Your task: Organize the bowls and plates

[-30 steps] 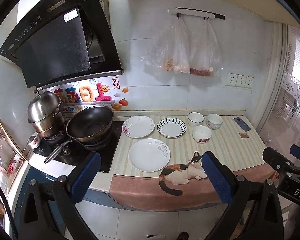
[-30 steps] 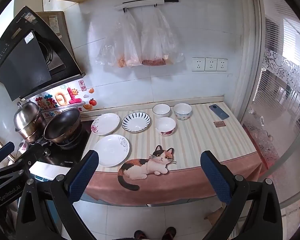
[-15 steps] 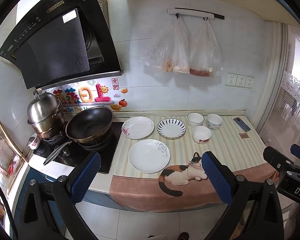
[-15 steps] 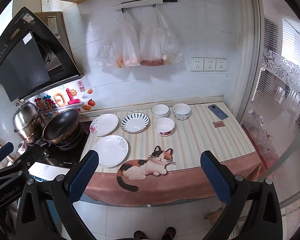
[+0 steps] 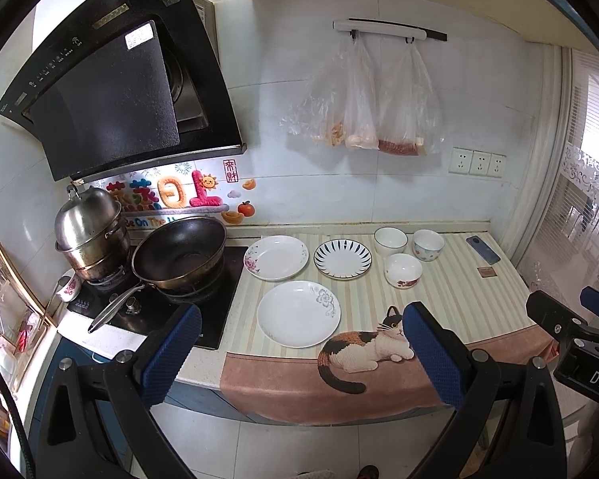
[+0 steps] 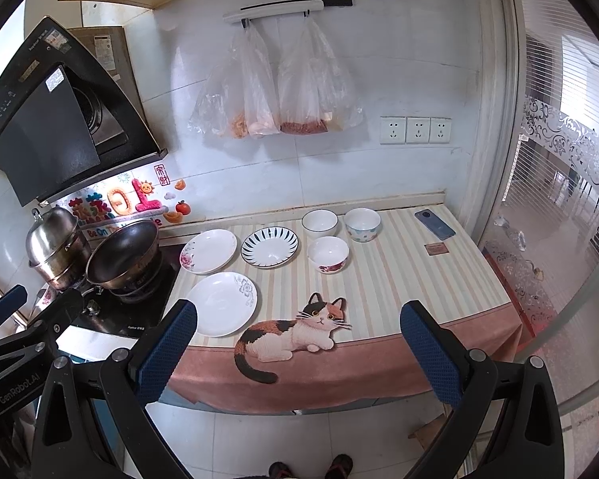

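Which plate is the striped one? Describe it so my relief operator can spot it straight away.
Start at the black wok on the stove and move right along the striped counter cloth. Past the floral-edged white plate lies the striped plate, just left of the three bowls. It alone has dark blue dashes radiating around its rim; the other two plates are white with small flower prints.

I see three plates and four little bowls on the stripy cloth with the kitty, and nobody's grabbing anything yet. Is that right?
Almost. There are three bowls, not four: two at the back and one in front, as the right wrist view shows. The three plates are right, and both the left gripper and the right gripper hang open and empty.
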`<state>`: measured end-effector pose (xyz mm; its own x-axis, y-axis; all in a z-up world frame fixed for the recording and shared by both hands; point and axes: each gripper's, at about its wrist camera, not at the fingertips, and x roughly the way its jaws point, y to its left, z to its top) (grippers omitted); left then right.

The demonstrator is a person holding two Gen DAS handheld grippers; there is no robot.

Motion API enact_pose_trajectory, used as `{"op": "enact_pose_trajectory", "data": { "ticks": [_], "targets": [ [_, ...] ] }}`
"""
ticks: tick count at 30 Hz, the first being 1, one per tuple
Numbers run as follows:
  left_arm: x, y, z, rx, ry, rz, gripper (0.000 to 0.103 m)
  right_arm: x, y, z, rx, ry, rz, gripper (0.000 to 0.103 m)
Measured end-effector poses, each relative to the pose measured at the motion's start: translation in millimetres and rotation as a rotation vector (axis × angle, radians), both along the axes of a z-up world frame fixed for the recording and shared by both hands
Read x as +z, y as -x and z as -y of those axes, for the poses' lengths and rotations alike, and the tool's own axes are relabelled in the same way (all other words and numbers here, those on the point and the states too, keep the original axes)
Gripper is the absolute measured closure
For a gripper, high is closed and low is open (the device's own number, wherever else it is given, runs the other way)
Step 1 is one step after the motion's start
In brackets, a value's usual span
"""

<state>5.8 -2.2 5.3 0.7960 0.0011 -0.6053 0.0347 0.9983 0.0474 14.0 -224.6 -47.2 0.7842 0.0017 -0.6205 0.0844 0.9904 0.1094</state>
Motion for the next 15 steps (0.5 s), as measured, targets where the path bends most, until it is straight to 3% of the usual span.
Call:
{"op": "enact_pose_trajectory", "data": {
  "ticks": [15],
  "targets": [
    [2.1,-0.7,-2.7,-0.002,0.001,0.003,0.0,5.9,-1.6,-1.3,-0.002,-0.003,0.002,0.0]
  ]
}}
